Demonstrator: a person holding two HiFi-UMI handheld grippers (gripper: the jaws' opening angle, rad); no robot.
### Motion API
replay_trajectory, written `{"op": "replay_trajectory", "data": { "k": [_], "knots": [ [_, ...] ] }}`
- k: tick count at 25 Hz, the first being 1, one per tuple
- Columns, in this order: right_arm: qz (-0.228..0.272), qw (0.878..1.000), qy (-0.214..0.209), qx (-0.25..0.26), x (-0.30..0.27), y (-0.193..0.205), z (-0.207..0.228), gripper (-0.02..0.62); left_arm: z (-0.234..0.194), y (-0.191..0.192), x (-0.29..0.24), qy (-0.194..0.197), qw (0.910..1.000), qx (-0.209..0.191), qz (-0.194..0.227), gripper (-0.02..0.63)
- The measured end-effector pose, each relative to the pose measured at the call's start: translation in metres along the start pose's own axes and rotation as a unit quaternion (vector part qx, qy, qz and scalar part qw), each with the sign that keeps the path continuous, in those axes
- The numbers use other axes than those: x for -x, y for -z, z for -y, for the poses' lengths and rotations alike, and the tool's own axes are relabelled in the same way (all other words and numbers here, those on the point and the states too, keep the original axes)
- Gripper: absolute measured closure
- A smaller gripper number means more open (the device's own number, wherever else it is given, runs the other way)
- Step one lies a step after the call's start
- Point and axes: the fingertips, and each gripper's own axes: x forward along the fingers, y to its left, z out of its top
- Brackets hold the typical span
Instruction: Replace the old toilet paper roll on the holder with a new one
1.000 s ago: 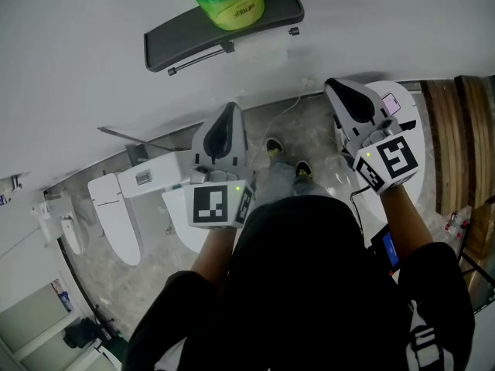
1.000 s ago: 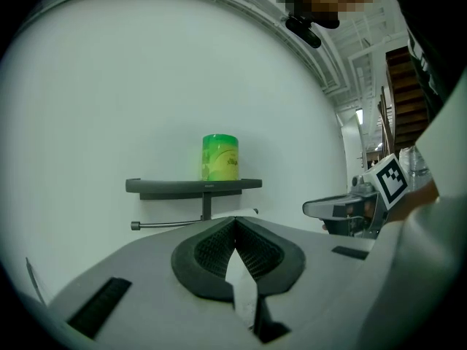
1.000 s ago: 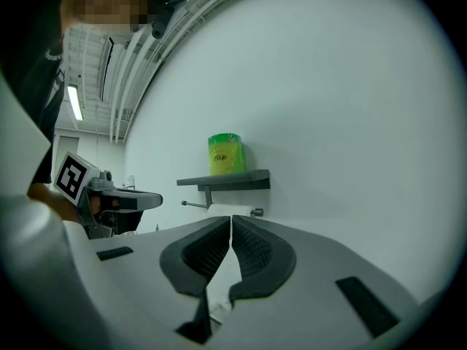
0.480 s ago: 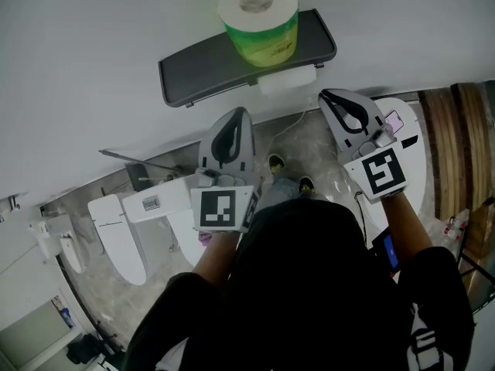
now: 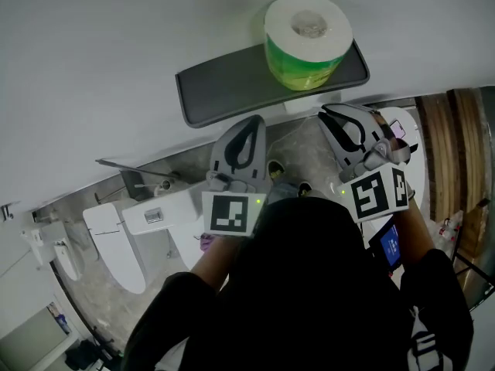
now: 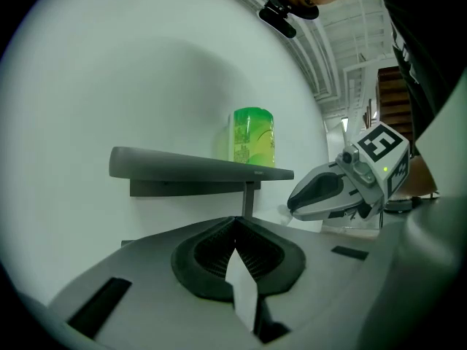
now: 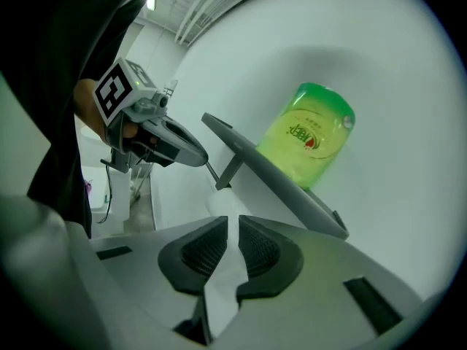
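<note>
Because the swap looks not yet begun, both tools aim at the wall holder without touching it. At lower centre of the left gripper view, the left tongs point(image 6: 235, 228) are clenched on a thin white tissue scrap point(image 6: 242, 290). The right tongs point(image 7: 230, 224) likewise pinch a crumpled white tissue strip point(image 7: 222, 283). Beyond, the flat dark grey holder shelf point(image 5: 224, 95) carries the new green-wrapped toilet paper roll point(image 5: 308, 45), upright at its right end, probably parked within reach. What seems to be the old white roll point(image 7: 219, 199) peeks out beneath the shelf.
</note>
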Motion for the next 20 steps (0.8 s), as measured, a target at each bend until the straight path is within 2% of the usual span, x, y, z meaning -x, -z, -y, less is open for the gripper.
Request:
{"op": "replay_trajectory", "data": {
  "k": [1,4,5,8,12,15,20],
  "knots": [
    [-0.008,1.0,-0.004,0.008,-0.004,0.0,-0.002,0.557,-0.002,0.001,-0.001,0.004,1.0,0.001,0.001,0.586],
    [-0.032,0.999,-0.02,0.029,-0.012,0.0,-0.008,0.448,-0.007,0.003,-0.001,0.013,0.9999,0.007,0.006,0.586],
    [-0.039,0.998,-0.018,0.042,-0.015,0.0,-0.008,0.435,-0.009,0.004,-0.002,0.016,0.9998,0.007,0.007,0.586],
    [-0.056,0.995,-0.003,0.083,-0.024,0.001,-0.003,0.424,-0.012,0.005,-0.004,0.025,0.9996,0.003,0.01,0.586],
    [-0.071,0.991,-0.005,0.114,-0.039,0.007,-0.004,0.423,-0.016,0.006,-0.005,0.025,0.9997,0.002,0.007,0.586],
    [-0.067,0.986,0.029,0.151,-0.046,0.009,-0.001,0.419,-0.02,0.007,-0.008,0.02,0.9998,-0.004,0.006,0.586],
    [-0.056,0.974,0.078,0.206,-0.052,0.008,0.001,0.419,-0.023,0.008,-0.008,0.009,0.9999,0.011,-0.002,0.586]
  ]
}}
